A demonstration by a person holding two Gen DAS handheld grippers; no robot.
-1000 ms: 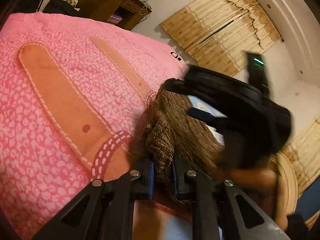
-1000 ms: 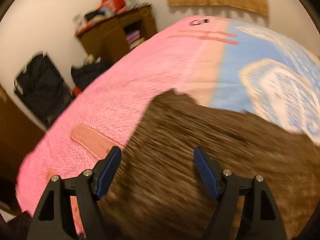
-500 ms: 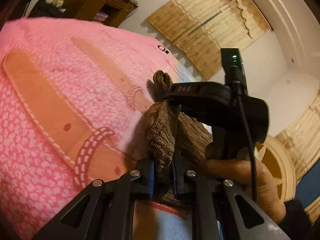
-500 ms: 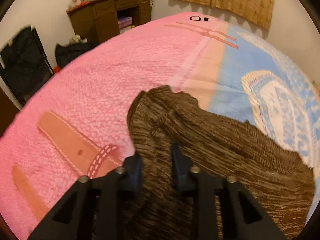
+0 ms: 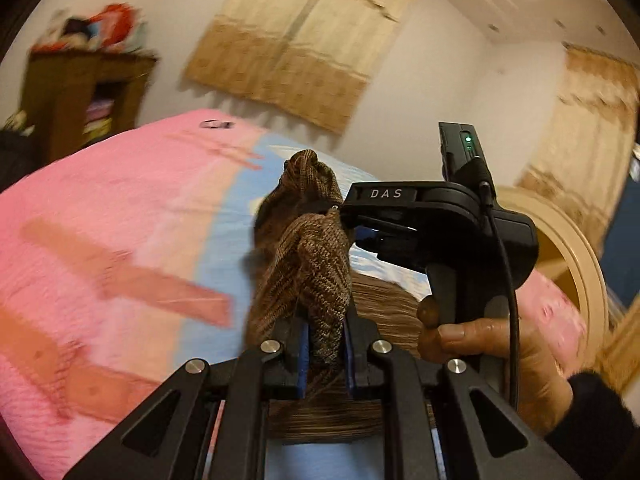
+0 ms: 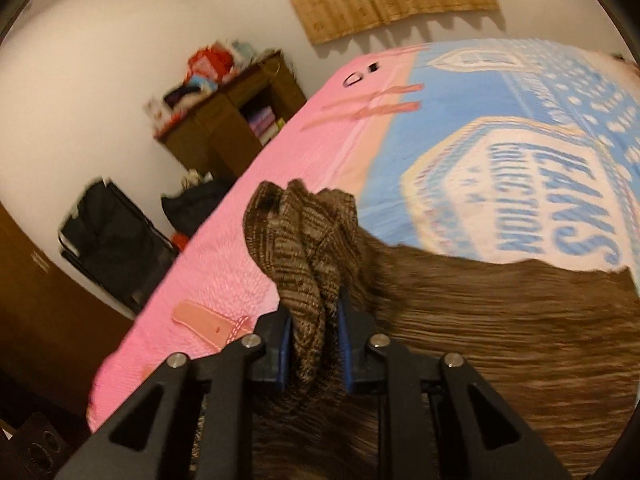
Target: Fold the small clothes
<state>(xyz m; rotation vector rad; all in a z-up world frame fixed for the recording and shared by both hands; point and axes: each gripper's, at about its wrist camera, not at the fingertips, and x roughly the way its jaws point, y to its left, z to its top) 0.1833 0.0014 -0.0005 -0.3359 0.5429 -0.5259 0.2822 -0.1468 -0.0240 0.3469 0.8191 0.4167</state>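
Left wrist view: the left gripper (image 5: 324, 354) pinches a bunched fold of the brown knit garment (image 5: 316, 264) between narrow jaws. Beside it, the right gripper (image 6: 314, 350), whose jaws have just been closing, clamps another fold above the pink-and-blue bed (image 6: 248, 216).

Straight ahead of the left gripper's (image 5: 324, 354) fingers, the bunched brown knit garment (image 5: 308, 264) fills the way; the right gripper (image 5: 420, 232) and the hand (image 5: 500, 352) holding it block the right side. To the fingers' left, the pink and blue bedspread (image 5: 120, 208) lies bare up to the wooden shelf unit (image 5: 76, 96).
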